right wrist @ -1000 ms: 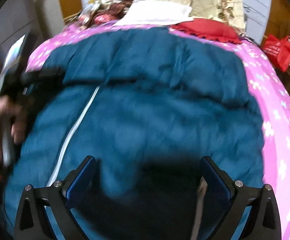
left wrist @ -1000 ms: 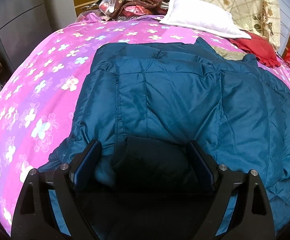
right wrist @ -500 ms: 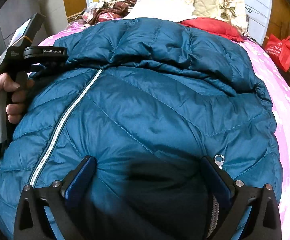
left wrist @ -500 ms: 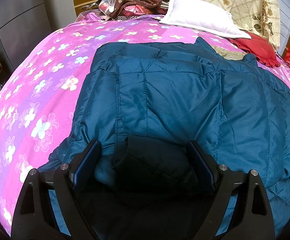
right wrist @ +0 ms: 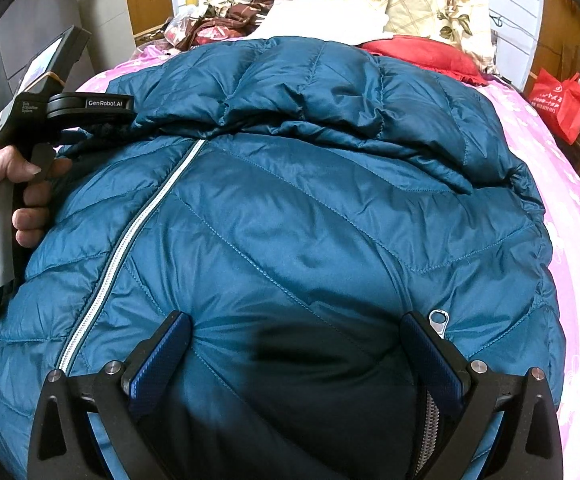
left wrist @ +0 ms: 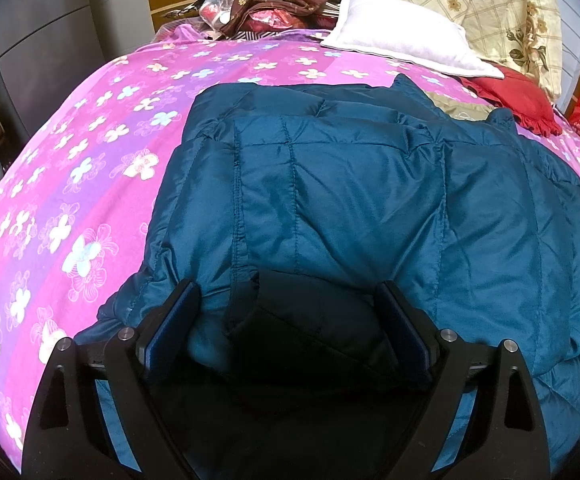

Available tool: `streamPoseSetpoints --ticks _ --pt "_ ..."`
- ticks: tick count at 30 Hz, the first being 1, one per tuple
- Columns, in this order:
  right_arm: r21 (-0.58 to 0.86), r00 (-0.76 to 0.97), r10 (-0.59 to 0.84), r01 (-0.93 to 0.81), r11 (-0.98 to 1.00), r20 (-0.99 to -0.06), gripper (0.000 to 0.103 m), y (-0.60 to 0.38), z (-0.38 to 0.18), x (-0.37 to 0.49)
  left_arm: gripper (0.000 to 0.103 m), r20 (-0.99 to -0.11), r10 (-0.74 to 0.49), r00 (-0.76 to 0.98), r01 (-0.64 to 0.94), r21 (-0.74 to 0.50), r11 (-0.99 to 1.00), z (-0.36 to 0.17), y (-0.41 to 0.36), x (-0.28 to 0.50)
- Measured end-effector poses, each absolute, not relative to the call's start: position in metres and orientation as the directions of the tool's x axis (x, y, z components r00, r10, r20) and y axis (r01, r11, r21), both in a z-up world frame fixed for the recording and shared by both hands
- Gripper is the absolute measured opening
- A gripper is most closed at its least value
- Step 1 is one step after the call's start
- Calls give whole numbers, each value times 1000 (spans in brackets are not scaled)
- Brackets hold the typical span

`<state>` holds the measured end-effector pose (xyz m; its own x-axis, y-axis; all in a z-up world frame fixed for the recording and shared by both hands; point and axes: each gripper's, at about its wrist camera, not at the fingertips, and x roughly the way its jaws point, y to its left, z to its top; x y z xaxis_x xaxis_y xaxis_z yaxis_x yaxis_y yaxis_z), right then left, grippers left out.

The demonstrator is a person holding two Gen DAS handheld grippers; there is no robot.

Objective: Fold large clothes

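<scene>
Teal jacket [left wrist: 350,200] spread on pink bedspread [left wrist: 70,200]. Left gripper [left wrist: 290,312] and right gripper [right wrist: 296,344] held wide over padding, nothing clamped. White pillow [left wrist: 402,46], red cloth [left wrist: 518,100] behind jacket.

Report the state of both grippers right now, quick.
Left gripper: jaws wide open, the teal jacket bulging between them, not gripped.
Right gripper: jaws wide open over the jacket, holding nothing.
</scene>
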<state>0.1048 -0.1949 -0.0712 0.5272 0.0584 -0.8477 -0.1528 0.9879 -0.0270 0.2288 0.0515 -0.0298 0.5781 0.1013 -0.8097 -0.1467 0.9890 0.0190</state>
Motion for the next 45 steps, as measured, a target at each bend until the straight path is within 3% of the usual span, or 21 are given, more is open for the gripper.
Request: streamPoseSetpoints --ticks 3,6,45 --pt "-26 530 58 -150 988 -846 103 -194 -71 105 92 -809 105 578 -148 22 989 -30 52 229" --pt "-26 534 57 -146 989 -844 103 -194 -70 105 100 -814 125 567 -167 35 985 -32 55 230" --pt "-27 536 55 -144 989 -842 103 -195 -71 105 102 -820 112 562 -175 14 984 -33 59 230"
